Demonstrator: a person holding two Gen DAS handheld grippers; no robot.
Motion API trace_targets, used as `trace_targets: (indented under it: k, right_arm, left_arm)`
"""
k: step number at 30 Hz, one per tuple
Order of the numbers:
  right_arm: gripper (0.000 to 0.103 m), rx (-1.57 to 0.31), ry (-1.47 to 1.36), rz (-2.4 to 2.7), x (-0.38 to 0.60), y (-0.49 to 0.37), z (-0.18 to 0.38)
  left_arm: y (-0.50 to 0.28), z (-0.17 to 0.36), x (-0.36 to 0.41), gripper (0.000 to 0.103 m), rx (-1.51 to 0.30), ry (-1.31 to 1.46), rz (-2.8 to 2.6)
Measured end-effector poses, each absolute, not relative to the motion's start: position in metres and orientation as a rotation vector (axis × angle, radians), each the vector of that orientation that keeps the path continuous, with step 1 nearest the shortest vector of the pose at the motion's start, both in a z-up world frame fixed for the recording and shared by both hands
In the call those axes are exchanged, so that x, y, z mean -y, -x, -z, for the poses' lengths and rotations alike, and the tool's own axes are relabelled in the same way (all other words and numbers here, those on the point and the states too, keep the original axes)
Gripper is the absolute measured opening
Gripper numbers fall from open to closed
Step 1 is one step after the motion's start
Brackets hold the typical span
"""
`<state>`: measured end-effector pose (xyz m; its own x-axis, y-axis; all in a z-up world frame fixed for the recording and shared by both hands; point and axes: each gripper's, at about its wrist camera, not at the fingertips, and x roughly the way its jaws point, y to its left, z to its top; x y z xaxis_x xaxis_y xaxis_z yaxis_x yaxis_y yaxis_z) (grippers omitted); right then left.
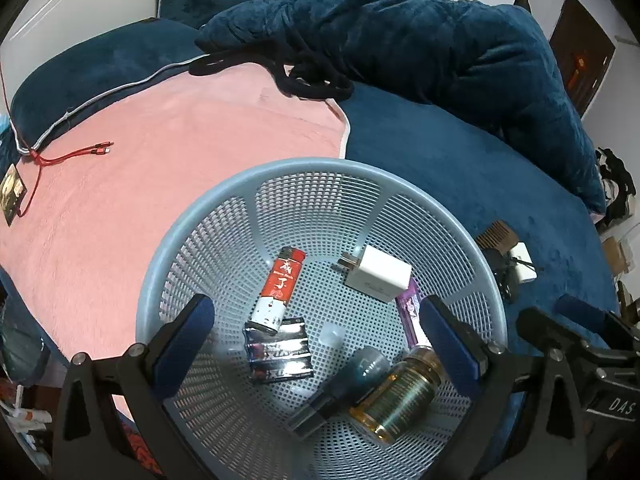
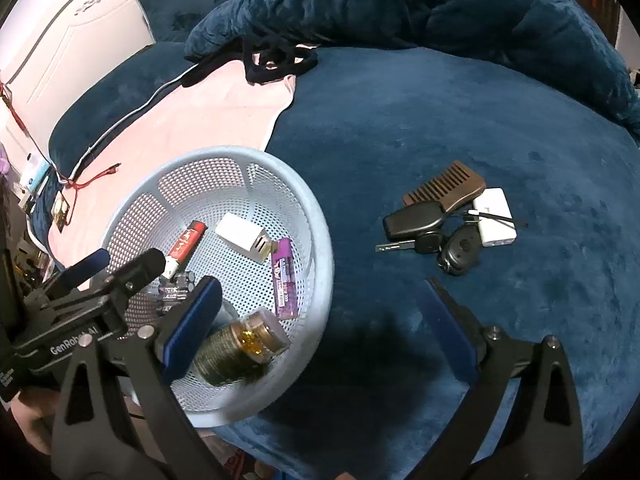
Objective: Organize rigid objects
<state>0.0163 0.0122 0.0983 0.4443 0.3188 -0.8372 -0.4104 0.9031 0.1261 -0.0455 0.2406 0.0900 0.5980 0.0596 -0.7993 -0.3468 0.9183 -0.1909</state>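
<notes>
Brown wooden comb (image 2: 444, 186) probably goes next into the pale-blue perforated plastic basket (image 2: 316, 216); both the left gripper (image 1: 316, 320) and right gripper (image 2: 316, 300) gape empty; approach low.

We read "DAS" in white letters on the black body of the right gripper (image 1: 576, 330), at the left wrist view's right edge. On the left gripper (image 2: 120, 266), seen from the right wrist, stands "GenRobot.AI". The red and white lighter (image 1: 279, 289) carries white Chinese characters, one looking like "了". The battery pack's (image 1: 279, 354) print and the purple lighter's (image 2: 285, 280) label stay too blurred for us to read.
</notes>
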Motion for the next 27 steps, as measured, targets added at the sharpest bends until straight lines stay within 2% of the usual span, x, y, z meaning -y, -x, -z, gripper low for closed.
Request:
trace_targets:
  k: [27]
  right_arm:
    - [0.103,-0.982,0.021,-0.328,0.077,-0.010,-0.112]
  left_arm:
    - [0.041,-0.106,-0.179,0.103,-0.915,0.281,-0.164]
